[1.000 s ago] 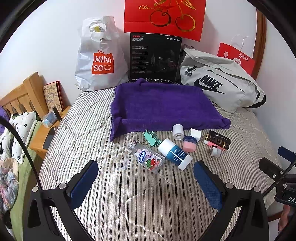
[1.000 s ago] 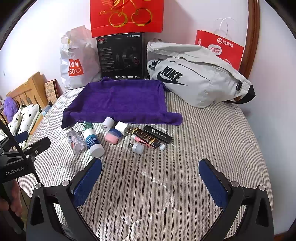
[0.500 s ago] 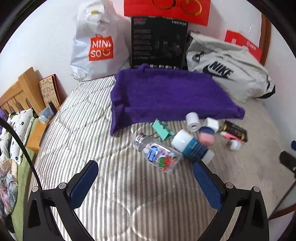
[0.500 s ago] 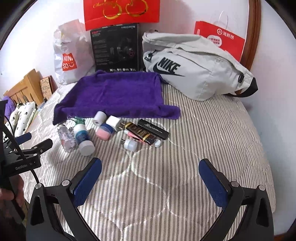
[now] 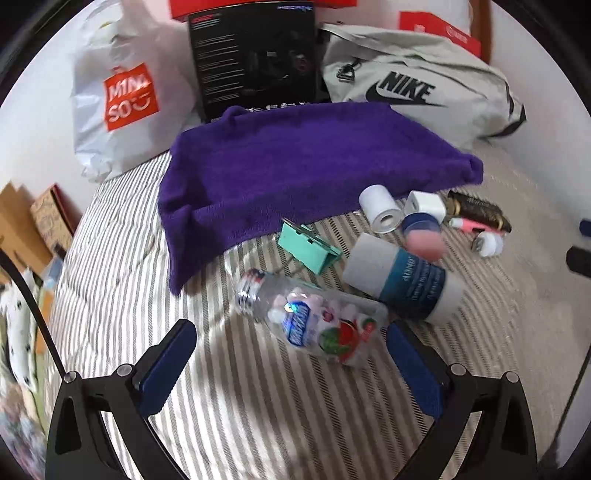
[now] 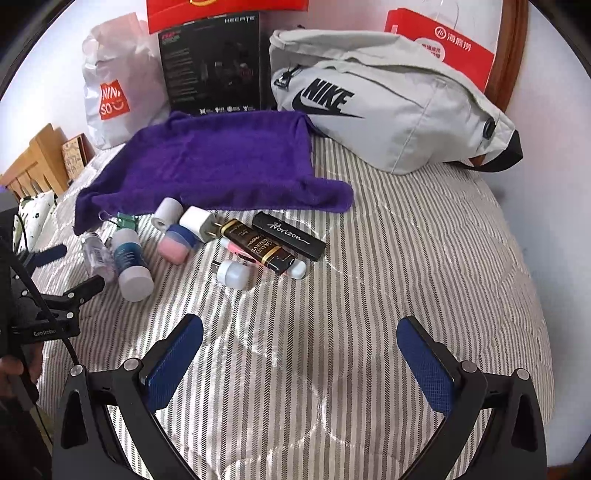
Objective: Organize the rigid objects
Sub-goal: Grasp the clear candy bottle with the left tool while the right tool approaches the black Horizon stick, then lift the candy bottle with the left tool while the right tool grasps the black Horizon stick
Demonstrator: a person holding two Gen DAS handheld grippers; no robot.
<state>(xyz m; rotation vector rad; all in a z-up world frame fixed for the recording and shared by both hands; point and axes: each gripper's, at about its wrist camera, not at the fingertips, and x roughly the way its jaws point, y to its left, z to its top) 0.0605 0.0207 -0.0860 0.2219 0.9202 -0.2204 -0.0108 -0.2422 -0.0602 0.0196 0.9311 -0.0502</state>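
The left gripper has closed in on the clear plastic candy bottle lying near-left on the striped quilt — fingers spread, bottle almost between them, not yet pinched. A grasp looks imminent. Farther right, the right gripper hovers wide apart, empty.

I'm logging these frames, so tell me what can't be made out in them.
- Pink pen: right wrist view, mostly hidden under the brown-and-gold box.
- Red paper bag: left wrist view, cut off by the top edge.
- Candy bottle label: left wrist view, motion-blurred.
- Green binder clip: right wrist view, hidden behind the blue-and-white bottle.
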